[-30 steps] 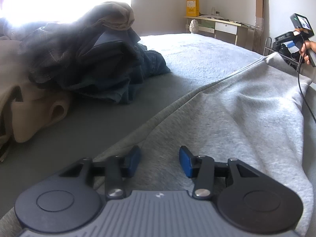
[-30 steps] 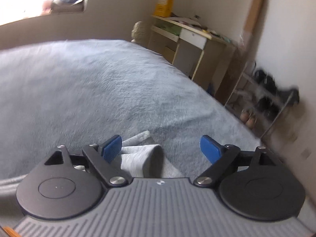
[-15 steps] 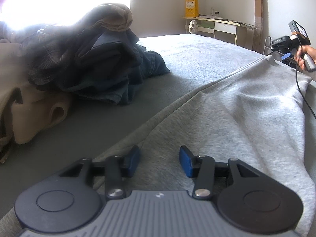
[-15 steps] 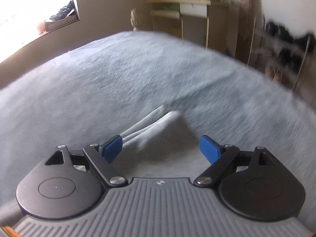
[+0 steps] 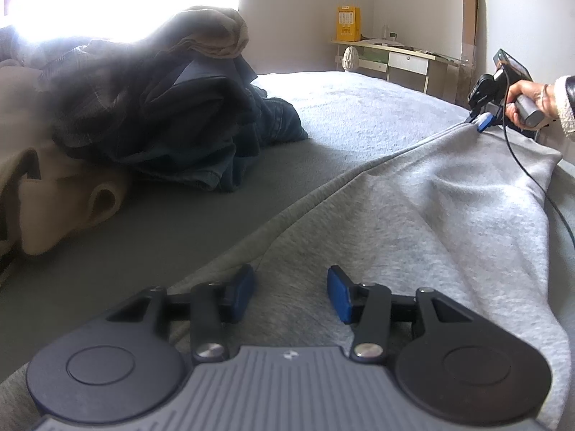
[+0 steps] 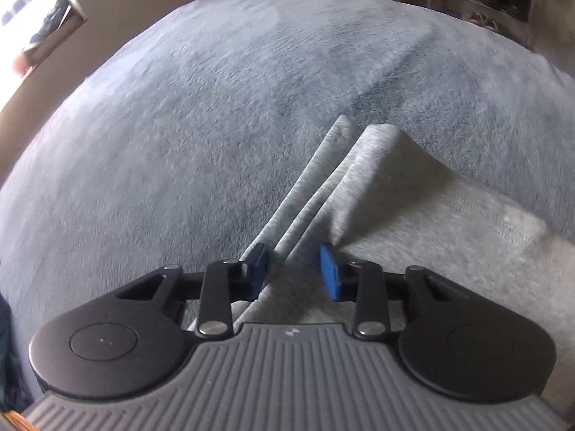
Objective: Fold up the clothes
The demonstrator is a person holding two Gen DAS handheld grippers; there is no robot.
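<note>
— Where is the garment, and what have you got of it?

— The grey sweatshirt (image 5: 413, 215) lies spread on the bed (image 5: 359, 115), its long edge running from my left gripper (image 5: 291, 294) across to my right gripper (image 5: 483, 122); the pile (image 5: 161, 115) of dark and tan clothes sits well apart, to the left.

— And the jaws?

— The left jaws stand parted over the near edge, cloth between them but a clear gap each side; the right jaws have narrowed on a corner of the sweatshirt (image 6: 377, 186), and from the left wrist view the cloth looks drawn up to them; whether they truly pinch it I cannot tell, since my right gripper (image 6: 294, 273) shows a gap there.

— So which step?

— I judge it the taking hold of two points along one edge, ready to carry it over; it would fit a later fold just as well.

— What does the next move call for?

— Both grips firm on the same edge; then the two lifted level, so the cloth stays taut and lands square.
</note>
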